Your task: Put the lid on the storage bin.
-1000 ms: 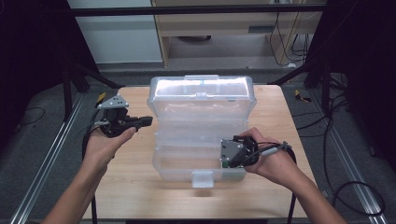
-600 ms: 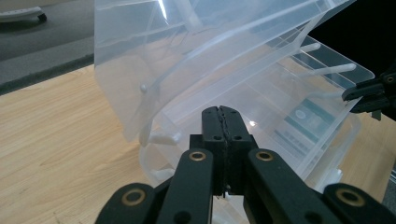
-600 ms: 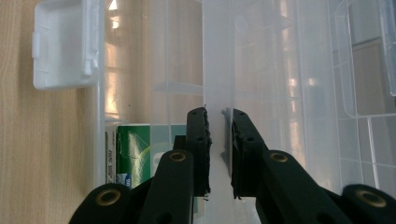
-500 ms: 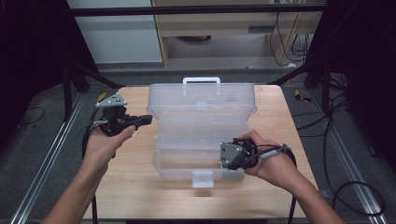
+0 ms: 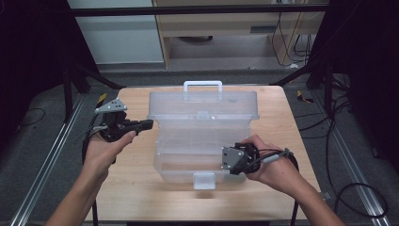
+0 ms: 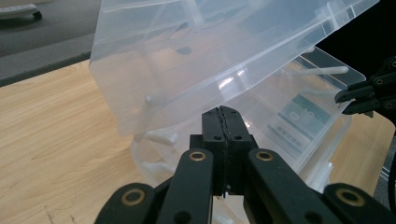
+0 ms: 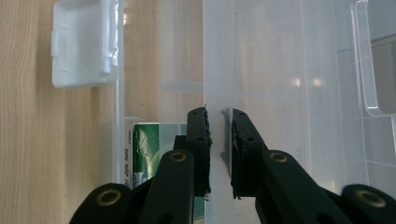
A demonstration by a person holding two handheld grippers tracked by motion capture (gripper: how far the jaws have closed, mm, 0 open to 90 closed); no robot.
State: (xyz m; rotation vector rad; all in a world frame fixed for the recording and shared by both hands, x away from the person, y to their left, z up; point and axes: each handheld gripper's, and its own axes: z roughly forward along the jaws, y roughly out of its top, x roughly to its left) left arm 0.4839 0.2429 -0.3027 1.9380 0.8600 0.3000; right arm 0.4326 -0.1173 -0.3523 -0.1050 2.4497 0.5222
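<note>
A clear plastic storage box (image 5: 202,155) stands mid-table, its lid (image 5: 202,106) tilted up and back with the white handle (image 5: 202,84) at the far edge. A white latch (image 5: 204,181) hangs on the near wall. My right gripper (image 7: 219,114) is shut on a thin clear wall of the box, at its right front (image 5: 225,161). My left gripper (image 6: 222,112) is shut and holds nothing. It hovers by the box's left side (image 5: 148,124), just under the raised lid. A green packet (image 7: 142,154) lies inside the box.
The wooden table (image 5: 141,188) has bare room at the left, right and front of the box. Dark frame rails and cables run along the floor on both sides. A cabinet stands behind the table.
The lid has swung up and away from me, and its handle has come into sight at the far edge. Both hands have stayed almost still.
</note>
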